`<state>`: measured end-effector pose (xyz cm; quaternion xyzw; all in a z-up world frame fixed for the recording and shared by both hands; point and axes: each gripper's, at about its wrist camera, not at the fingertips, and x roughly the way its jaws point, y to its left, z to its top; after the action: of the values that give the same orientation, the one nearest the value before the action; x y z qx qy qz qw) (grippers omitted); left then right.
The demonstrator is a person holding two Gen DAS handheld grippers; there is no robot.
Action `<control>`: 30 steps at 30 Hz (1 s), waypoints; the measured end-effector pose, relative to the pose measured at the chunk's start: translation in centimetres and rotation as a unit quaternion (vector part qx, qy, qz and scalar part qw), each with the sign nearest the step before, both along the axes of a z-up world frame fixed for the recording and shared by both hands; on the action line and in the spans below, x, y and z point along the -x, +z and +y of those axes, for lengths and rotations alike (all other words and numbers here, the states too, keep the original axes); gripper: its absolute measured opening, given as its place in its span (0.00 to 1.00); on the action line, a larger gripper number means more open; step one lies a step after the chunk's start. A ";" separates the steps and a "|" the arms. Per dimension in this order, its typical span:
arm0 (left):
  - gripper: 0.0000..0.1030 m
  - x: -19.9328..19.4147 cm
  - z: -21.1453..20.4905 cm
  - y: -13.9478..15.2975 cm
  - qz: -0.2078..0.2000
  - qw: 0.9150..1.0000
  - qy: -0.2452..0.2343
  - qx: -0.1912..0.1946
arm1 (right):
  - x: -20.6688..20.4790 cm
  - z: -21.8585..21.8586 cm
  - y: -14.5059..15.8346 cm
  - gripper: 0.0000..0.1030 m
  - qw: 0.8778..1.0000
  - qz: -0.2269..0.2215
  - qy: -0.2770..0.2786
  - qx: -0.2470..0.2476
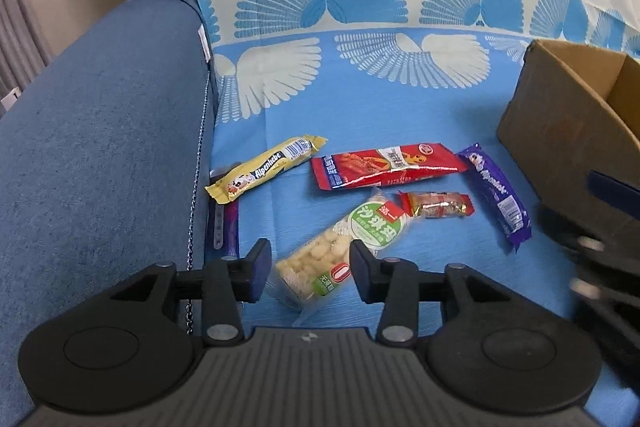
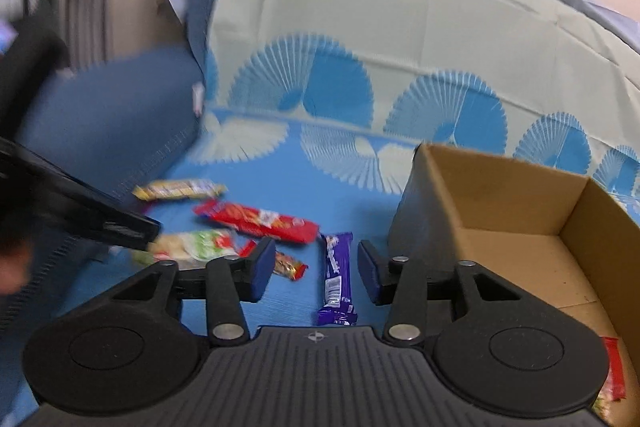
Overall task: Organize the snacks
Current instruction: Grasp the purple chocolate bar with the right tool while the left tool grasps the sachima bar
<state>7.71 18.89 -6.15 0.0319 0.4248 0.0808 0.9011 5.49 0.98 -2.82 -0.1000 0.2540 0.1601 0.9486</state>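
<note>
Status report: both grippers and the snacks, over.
Left gripper open around green biscuit pack. Right gripper open around purple bar. Cardboard box right, nothing blocking.

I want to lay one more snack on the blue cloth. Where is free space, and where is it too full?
Free: the blue cloth behind the snacks, between the yellow bar and the cardboard box. Crowded: the front, where the red packet, green biscuit pack, small red candy and purple bar lie close.

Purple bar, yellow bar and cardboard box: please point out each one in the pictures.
Purple bar [image 2: 336, 275]: right wrist view, middle of the wrapper.
Yellow bar [image 1: 264, 169]: left wrist view, middle of the wrapper.
Cardboard box [image 2: 508, 195]: right wrist view, inner back wall.
</note>
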 end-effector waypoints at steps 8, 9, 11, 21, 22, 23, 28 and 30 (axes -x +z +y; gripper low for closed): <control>0.82 -1.3 -1.0 -2.0 0.018 1.000 -0.009 -0.008 | -6.2 2.3 -4.8 0.58 0.995 0.044 -0.066 0.055; 0.82 -1.6 -1.0 -2.1 0.017 1.000 -0.007 -0.010 | -6.9 2.4 -5.5 0.58 0.994 0.054 -0.068 0.058; 0.82 -2.3 -0.9 -2.5 0.022 1.000 -0.005 -0.006 | -7.7 2.5 -6.4 0.58 0.993 0.066 -0.067 0.064; 0.84 -3.9 -1.3 -4.5 0.052 0.998 -0.016 -0.014 | -8.3 1.9 -7.9 0.24 0.993 0.109 -0.043 0.025; 0.84 -3.9 -1.3 -4.6 0.053 0.998 -0.016 -0.012 | -8.1 1.8 -7.8 0.24 0.993 0.108 -0.043 0.022; 0.83 -3.8 -1.2 -4.6 0.054 0.998 -0.016 -0.008 | -7.8 1.7 -7.8 0.24 0.993 0.108 -0.041 0.018; 0.53 -3.1 -0.9 -4.7 0.067 0.997 -0.025 0.018 | -6.4 1.1 -6.5 0.24 0.992 0.124 -0.025 0.010; 0.39 -2.7 -0.9 -4.5 0.070 0.997 -0.025 0.031 | -5.6 0.7 -5.6 0.24 0.991 0.132 -0.016 0.007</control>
<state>10.38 17.96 -10.60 0.0204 0.4884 0.0429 0.8714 11.11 1.67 -8.46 -0.0802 0.3797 0.1548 0.9085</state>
